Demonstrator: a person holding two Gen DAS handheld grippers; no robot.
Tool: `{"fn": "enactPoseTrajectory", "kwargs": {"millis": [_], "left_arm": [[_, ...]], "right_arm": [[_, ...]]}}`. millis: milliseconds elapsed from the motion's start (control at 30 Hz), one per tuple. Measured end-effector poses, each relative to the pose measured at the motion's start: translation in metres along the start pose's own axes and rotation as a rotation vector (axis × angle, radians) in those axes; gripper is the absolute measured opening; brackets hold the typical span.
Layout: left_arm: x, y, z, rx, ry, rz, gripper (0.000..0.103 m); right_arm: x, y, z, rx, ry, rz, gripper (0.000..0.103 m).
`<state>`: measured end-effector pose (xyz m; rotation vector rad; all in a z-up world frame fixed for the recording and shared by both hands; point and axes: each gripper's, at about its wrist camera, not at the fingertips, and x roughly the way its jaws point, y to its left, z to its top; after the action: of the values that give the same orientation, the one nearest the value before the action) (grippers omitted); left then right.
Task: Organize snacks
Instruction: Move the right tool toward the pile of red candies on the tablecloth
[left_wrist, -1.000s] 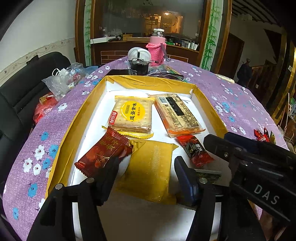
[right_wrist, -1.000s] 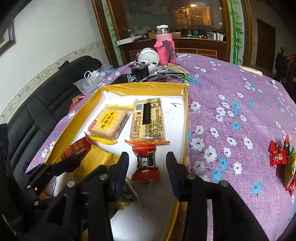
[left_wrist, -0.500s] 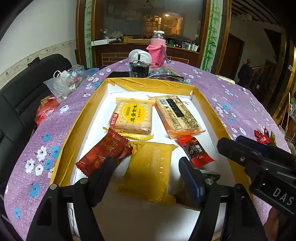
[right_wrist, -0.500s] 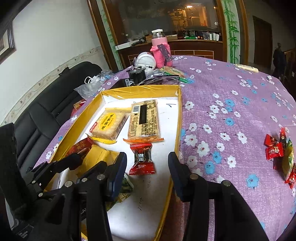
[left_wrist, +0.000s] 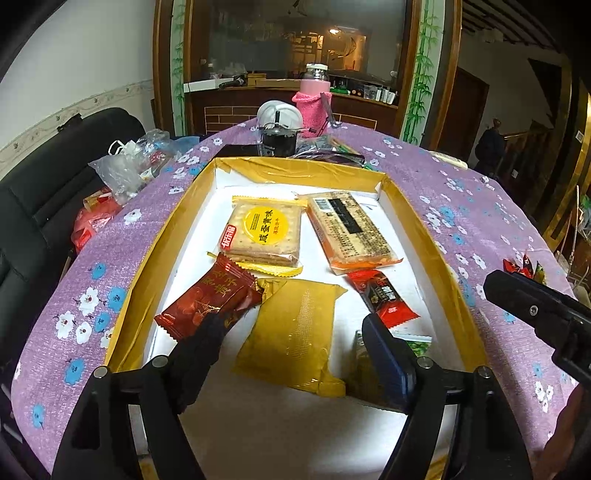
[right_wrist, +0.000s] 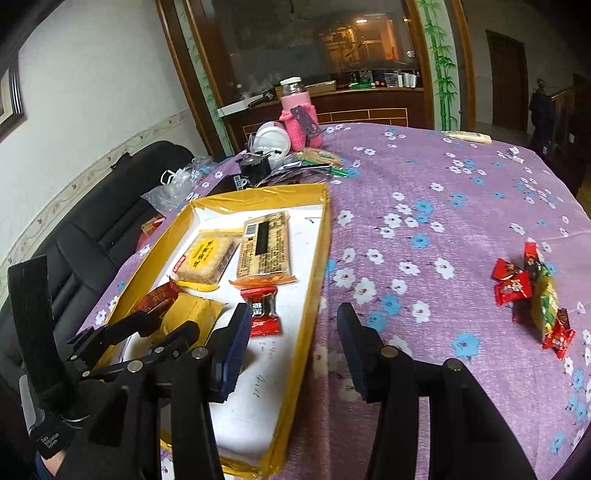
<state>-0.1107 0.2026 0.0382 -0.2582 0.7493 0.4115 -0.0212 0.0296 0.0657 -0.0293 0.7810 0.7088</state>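
Right wrist view shows the right hand-held gripper (right_wrist: 291, 338) with fingers apart and nothing between them, straddling the yellow box (right_wrist: 320, 236) rim. The loose candies (right_wrist: 532, 291) lie on the purple surface (right_wrist: 424, 206) well off to its right (strung roughly away from the camera), so the right one is nearer. The left hand-held gripper (left_wrist: 291, 341), also spread and empty, hangs over the gold packet (left_wrist: 295, 332) inside the box.
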Motion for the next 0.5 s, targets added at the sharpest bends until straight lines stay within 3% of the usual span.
{"fn": "enactPoseTrajectory", "kwargs": {"millis": [500], "left_arm": [[-0.015,-0.037,0.003,0.079,-0.018,-0.012,0.082]], "right_arm": [[-0.028,-0.052,-0.002,0.110,-0.041,-0.021,0.047]]}}
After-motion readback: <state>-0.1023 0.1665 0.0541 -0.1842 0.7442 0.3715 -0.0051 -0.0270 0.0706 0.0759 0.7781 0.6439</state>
